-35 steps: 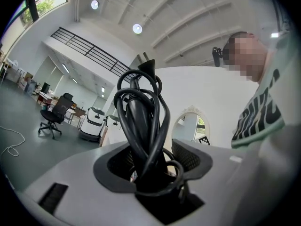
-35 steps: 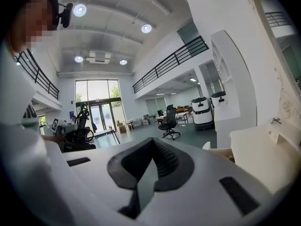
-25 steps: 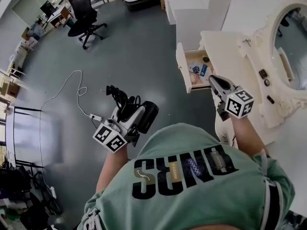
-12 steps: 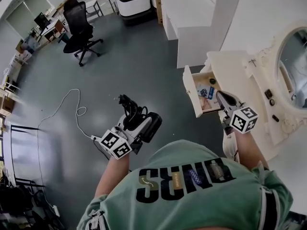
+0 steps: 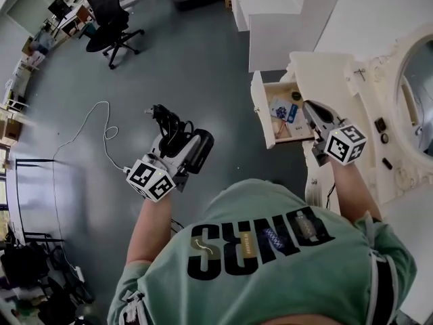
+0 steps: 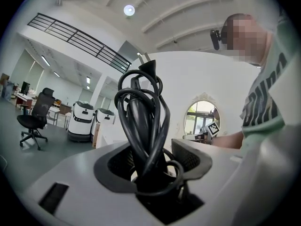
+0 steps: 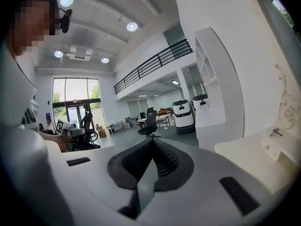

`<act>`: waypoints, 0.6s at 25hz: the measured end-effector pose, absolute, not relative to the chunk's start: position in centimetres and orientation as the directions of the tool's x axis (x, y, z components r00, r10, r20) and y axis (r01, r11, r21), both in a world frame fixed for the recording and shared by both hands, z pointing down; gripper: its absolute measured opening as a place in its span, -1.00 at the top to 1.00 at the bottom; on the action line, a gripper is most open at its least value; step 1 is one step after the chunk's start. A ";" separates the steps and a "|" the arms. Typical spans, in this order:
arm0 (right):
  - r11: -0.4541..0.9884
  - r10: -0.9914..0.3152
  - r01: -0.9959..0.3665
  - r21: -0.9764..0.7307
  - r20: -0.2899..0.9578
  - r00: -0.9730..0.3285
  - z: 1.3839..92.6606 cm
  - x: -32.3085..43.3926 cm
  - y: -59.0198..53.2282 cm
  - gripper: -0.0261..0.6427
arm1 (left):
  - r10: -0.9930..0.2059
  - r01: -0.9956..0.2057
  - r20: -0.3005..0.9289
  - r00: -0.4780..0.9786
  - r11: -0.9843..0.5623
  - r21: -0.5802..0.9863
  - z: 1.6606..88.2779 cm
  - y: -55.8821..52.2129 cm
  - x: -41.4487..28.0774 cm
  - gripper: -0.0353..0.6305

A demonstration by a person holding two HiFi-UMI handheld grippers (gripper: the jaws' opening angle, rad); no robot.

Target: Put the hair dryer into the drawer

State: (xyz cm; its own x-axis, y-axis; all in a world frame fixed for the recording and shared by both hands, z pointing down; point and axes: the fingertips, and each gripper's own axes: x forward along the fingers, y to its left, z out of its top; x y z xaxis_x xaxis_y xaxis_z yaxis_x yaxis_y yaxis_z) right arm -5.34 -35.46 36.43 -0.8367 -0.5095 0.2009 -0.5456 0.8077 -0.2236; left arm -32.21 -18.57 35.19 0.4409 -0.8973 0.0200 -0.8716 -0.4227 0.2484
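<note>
Seen from above, a person in a green shirt holds a gripper in each hand. The left gripper [image 5: 170,146] clamps a black hair dryer [image 5: 197,151] by its handle, above the grey floor [image 5: 203,59]. In the left gripper view, its jaws are closed on the handle, which is wrapped in a bundled black cord [image 6: 141,121]. The drawer [image 5: 260,110] of a white dressing table [image 5: 318,70] stands open, well to the right of the hair dryer. The right gripper [image 5: 310,108], jaws pressed together and empty, hovers just beside the drawer. An office chair [image 5: 108,19] stands far off.
</note>
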 end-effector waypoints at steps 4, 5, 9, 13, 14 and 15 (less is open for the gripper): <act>0.793 -0.524 -0.558 -0.244 0.194 -0.829 37.1 -2.8 -36.8 0.94 | -0.861 -0.820 0.044 0.506 -0.465 0.335 36.5 -22.2 -29.1 0.15; 0.787 -0.530 -0.564 -0.250 0.195 -0.825 37.5 -2.1 -37.1 0.94 | -0.852 -0.801 0.043 0.522 -0.472 0.369 36.9 -23.4 -28.2 0.15; 0.758 -0.555 -0.593 -0.272 0.207 -0.806 39.1 0.9 -37.9 0.94 | -0.807 -0.732 0.057 0.588 -0.501 0.462 39.4 -28.4 -24.4 0.15; 0.719 -0.587 -0.626 -0.303 0.219 -0.780 40.8 4.1 -38.4 0.94 | -0.753 -0.669 0.103 0.650 -0.501 0.549 42.7 -33.2 -20.0 0.16; 0.708 -0.595 -0.634 -0.313 0.221 -0.773 41.3 5.0 -38.6 0.94 | -0.738 -0.654 0.120 0.664 -0.496 0.571 43.6 -34.4 -18.7 0.16; 0.695 -0.603 -0.642 -0.323 0.224 -0.766 41.7 5.9 -38.7 0.94 | -0.722 -0.639 0.135 0.678 -0.489 0.594 44.6 -35.6 -17.4 0.16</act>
State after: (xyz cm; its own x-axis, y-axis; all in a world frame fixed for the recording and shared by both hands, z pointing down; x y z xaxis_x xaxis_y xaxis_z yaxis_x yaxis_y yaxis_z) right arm 5.87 -38.73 41.72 -0.7659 -0.6027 0.2239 -0.6418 0.6955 -0.3231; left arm -17.41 -35.61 44.61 0.6784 -0.7222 0.1351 -0.6388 -0.4889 0.5940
